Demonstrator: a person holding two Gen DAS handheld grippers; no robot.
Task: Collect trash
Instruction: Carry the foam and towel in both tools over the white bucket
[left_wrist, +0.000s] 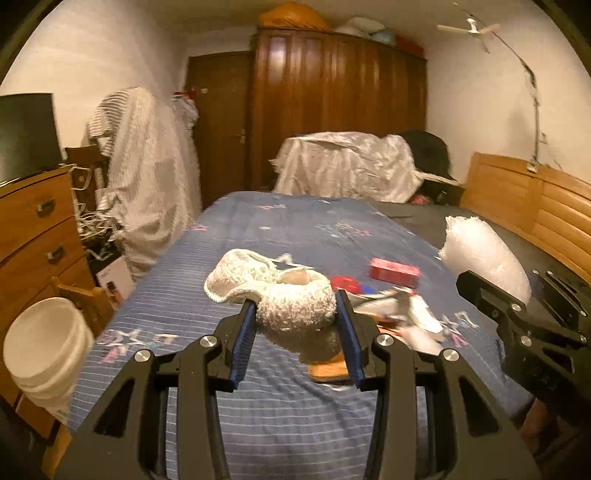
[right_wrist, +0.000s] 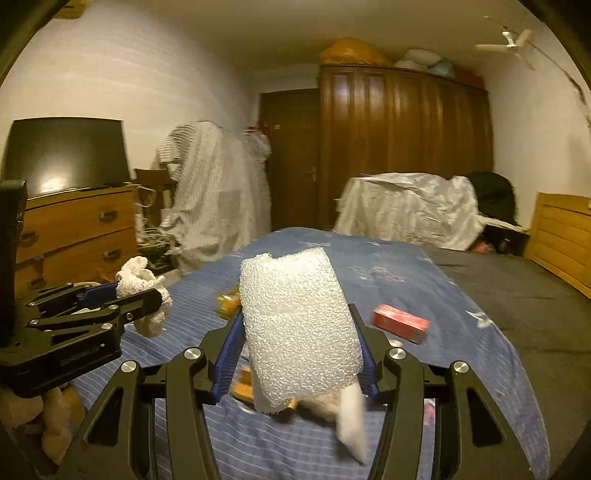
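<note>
Blue pads of the left gripper are closed on a crumpled white fluffy cloth, held clear above the blue striped bedspread. Jaws of the right gripper clamp a roll of white foam wrap, likewise clear of the bed.

Step in hand: both pieces of trash appear gripped and lifted; carrying them to a container is judged to come next. A stack of white buckets stands at the near left, beside the wooden dresser, and is the likely receptacle. That move calls for swinging both grippers left off the bed without loosening either grip.

Remaining trash lies on the bedspread: a red box right of centre, with mixed wrappers just beside it and a yellow packet further left.

Limits of view: motion blur smears the wrappers, so their kinds cannot be told. Foam wrap hides the right gripper's pads. Bucket contents are out of sight.
</note>
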